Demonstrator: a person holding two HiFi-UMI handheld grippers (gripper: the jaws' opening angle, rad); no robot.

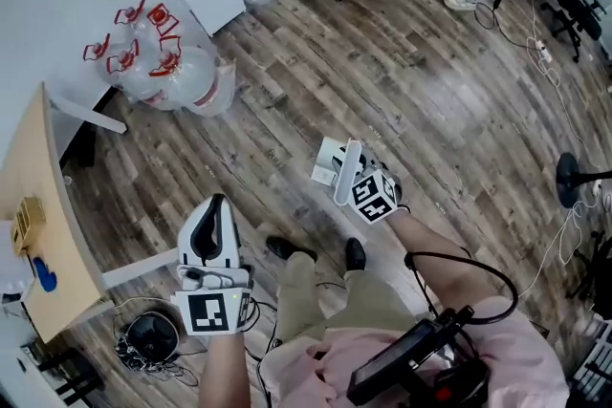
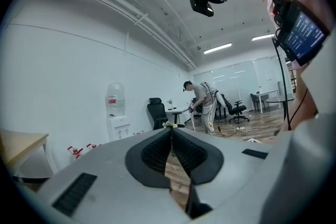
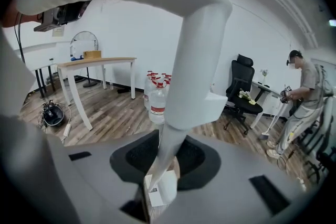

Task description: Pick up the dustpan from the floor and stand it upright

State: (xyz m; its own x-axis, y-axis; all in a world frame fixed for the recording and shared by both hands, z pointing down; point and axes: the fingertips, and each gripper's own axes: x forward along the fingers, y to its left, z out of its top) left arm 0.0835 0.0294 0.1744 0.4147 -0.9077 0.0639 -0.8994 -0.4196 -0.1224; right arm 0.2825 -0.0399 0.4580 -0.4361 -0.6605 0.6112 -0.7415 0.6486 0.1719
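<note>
My left gripper (image 1: 218, 210), low on the left, is closed with nothing in it. In the middle, my right gripper (image 3: 164, 161) squeezes the white dustpan (image 1: 328, 158) by its handle. It looks upright, but maybe not set down yet.

In the head view the white plastic dustpan (image 1: 332, 163) sits half hidden behind the right gripper (image 1: 356, 179) — its pan's outline cannot be told. The light wooden tabletop (image 1: 38, 205) is cut by the left edge — and the print on the handle's small label (image 3: 156, 190) is too small to read.
</note>
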